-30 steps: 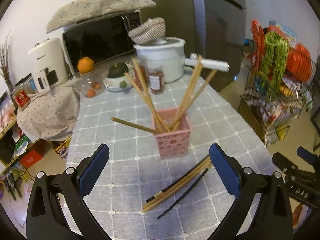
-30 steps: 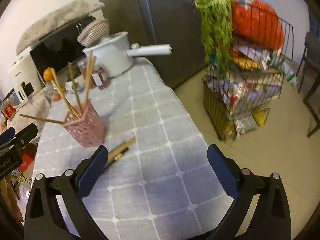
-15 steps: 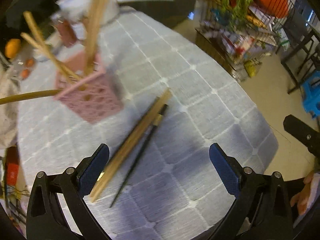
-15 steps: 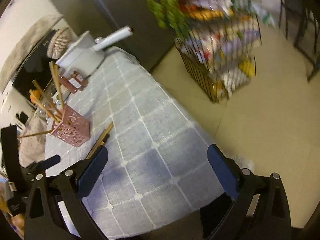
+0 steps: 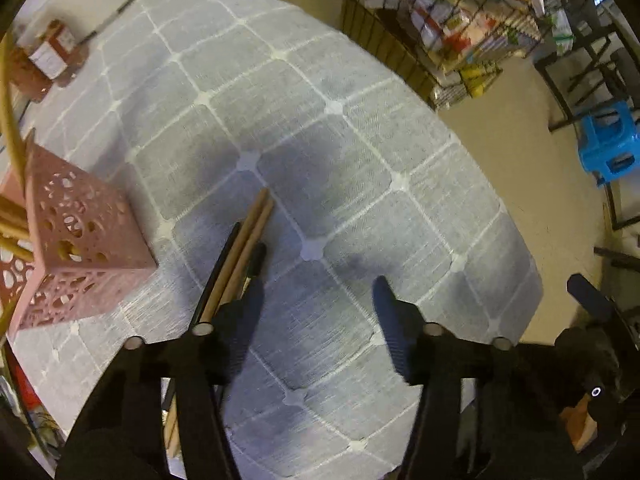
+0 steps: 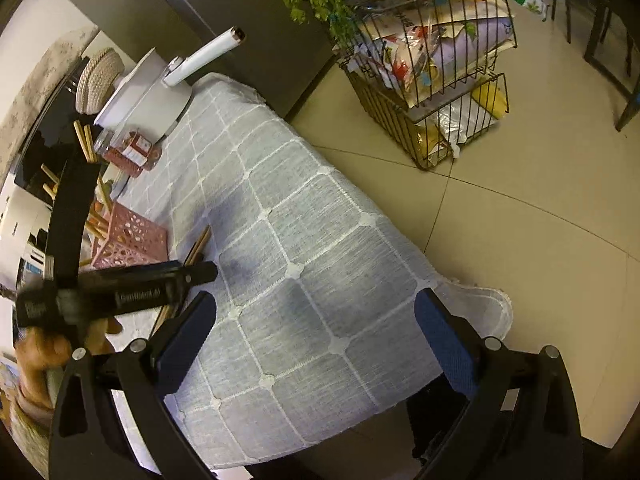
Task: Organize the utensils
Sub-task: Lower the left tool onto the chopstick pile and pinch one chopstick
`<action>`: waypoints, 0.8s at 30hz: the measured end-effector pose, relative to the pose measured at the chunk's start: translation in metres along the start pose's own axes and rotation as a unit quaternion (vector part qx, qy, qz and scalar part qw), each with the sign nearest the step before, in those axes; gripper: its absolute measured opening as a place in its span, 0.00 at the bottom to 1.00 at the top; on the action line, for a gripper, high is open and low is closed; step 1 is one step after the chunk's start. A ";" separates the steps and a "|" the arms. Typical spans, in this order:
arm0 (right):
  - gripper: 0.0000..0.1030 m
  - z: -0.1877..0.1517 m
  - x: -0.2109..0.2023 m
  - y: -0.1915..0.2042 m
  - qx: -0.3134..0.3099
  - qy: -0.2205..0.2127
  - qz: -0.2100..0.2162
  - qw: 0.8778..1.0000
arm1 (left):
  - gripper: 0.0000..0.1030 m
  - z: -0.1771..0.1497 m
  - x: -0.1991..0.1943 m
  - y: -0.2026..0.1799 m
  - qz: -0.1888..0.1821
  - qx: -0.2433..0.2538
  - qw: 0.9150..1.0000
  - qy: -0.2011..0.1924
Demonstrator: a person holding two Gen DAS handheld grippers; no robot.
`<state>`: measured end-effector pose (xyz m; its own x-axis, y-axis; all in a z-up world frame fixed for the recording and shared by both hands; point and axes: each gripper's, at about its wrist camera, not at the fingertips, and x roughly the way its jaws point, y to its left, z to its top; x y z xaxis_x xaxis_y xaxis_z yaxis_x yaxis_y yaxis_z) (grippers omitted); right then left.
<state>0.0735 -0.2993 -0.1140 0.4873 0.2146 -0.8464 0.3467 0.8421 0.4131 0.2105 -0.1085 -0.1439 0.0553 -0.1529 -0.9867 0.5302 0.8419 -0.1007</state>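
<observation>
Loose chopsticks lie on the worktop left of centre, beside the open left claw's left finger. The right claw gapes empty. Writing on the left claw is too blurred to read.

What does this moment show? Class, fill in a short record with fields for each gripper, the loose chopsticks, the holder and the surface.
left hand-held gripper: open, low over the table, beside the loose chopsticks
right hand-held gripper: open, holding nothing
loose chopsticks: lying flat on the tablecloth, near the holder
pink holder: upright, with chopsticks in it
tablecloth: grey, white grid lines
</observation>
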 end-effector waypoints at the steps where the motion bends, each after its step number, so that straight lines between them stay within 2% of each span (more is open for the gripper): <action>1: 0.94 0.000 0.002 0.000 0.001 0.007 0.004 1.000 | 0.44 -0.001 0.001 0.002 0.000 0.006 1.000 0.008; 4: 0.94 -0.001 0.006 0.000 0.005 0.021 0.012 1.000 | 0.44 -0.005 0.006 0.011 -0.002 0.003 1.000 0.022; 9: 0.94 -0.002 0.007 0.006 -0.002 0.024 0.014 1.000 | 0.44 -0.007 0.006 0.022 -0.005 -0.010 1.000 0.011; 18: 0.94 -0.001 0.010 0.004 0.002 0.025 0.007 1.000 | 0.44 -0.007 0.017 0.025 -0.008 -0.013 1.000 0.020; 21: 0.94 -0.001 0.012 0.004 0.006 0.030 0.005 1.000 | 0.29 -0.005 0.019 0.013 0.048 0.015 0.999 0.021; 22: 0.94 0.000 0.013 0.005 0.008 0.030 0.005 1.000 | 0.22 -0.006 0.018 0.011 0.050 0.016 0.998 0.017; 24: 0.94 0.000 0.014 0.007 0.009 0.030 0.003 0.999 | 0.13 -0.014 0.016 0.011 0.058 0.005 0.998 0.000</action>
<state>0.0823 -0.2905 -0.1234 0.4401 0.2494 -0.8626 0.3587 0.8319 0.4235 0.2051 -0.0948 -0.1620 0.1160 -0.0548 -0.9917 0.5288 0.8486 0.0150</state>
